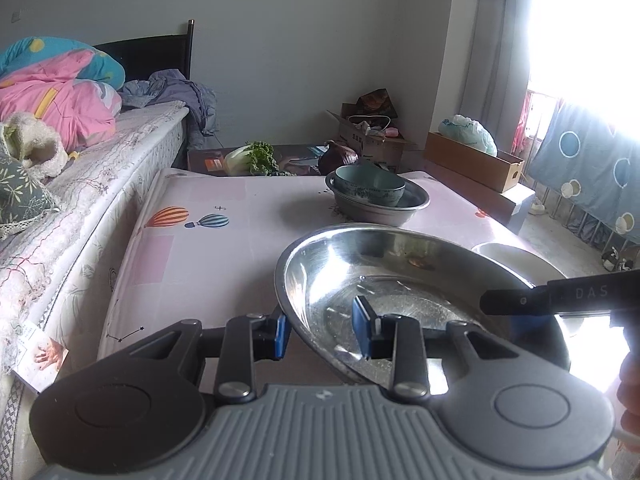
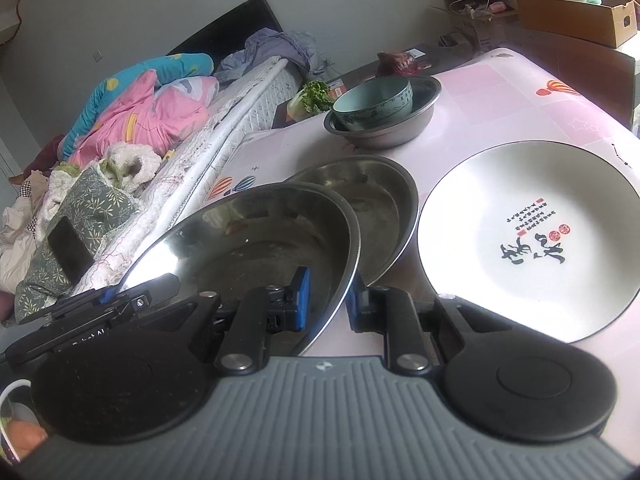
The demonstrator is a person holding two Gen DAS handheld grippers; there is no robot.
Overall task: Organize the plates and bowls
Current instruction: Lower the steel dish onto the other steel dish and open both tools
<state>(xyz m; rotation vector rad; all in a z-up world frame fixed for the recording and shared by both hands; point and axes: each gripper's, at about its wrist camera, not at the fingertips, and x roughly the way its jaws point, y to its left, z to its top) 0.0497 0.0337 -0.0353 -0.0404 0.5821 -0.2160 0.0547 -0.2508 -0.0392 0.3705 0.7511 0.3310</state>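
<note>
Nearest to me, my left gripper (image 1: 325, 330) is closed on the near rim of a shiny steel plate (image 1: 400, 280): one blue pad sits outside the rim and the other inside the dish. My right gripper (image 2: 326, 300) pinches the same plate (image 2: 260, 232) at its right rim, again one pad inside and one outside. Both jaws are narrow, with only the thin metal wall between them. The plate is tilted, and its near edge is off the table (image 1: 192, 272), near the table's front edge.

Just behind it in the right wrist view there is a second steel plate (image 2: 376, 200), which lies partly under the held one. Beside that, toward the right edge of the table, rests a white plate (image 2: 520, 240) with black and red writing on it.

Farther back, near the far edge of the table, a green bowl (image 1: 370, 190) sits tilted inside a grey metal basin (image 1: 378, 206).

Beyond the far edge I see a leafy vegetable (image 1: 250, 158) and cardboard boxes (image 1: 472, 160). Along the left edge of the table runs a bed (image 1: 92, 184) with a pink and blue quilt (image 1: 56, 92).
</note>
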